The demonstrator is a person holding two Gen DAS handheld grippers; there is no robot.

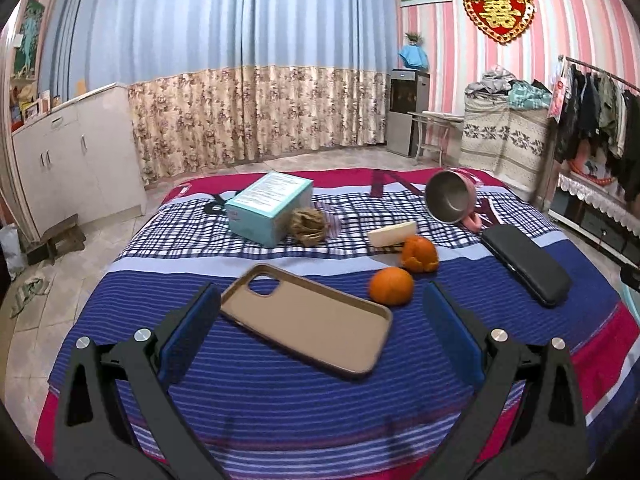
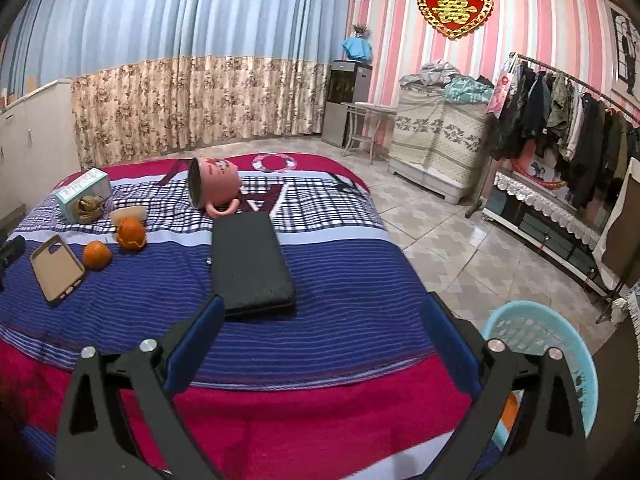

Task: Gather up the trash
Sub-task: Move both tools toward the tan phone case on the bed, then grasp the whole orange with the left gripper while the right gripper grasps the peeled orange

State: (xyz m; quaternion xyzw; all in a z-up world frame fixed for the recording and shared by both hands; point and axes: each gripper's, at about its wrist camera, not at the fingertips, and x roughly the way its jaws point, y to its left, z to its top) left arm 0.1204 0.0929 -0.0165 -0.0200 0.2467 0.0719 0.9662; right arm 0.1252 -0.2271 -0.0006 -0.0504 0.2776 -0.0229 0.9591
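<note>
Both grippers hover over the bed, fingers wide and holding nothing.

The orange peel [image 1: 419,255], likely the trash, lies mid-bed just beyond the whole orange [image 1: 391,286], near the white wedge [image 1: 392,233]. The left gripper [image 1: 322,312] should pass over the phone case [image 1: 307,320], pinch only the peel, then carry it to the blue basket [image 2: 538,344] off the bed's near right corner, beside the right gripper [image 2: 320,316].

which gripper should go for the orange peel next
Left. The open left gripper faces the orange peel just past the whole orange. The right gripper points at the black case.
</note>
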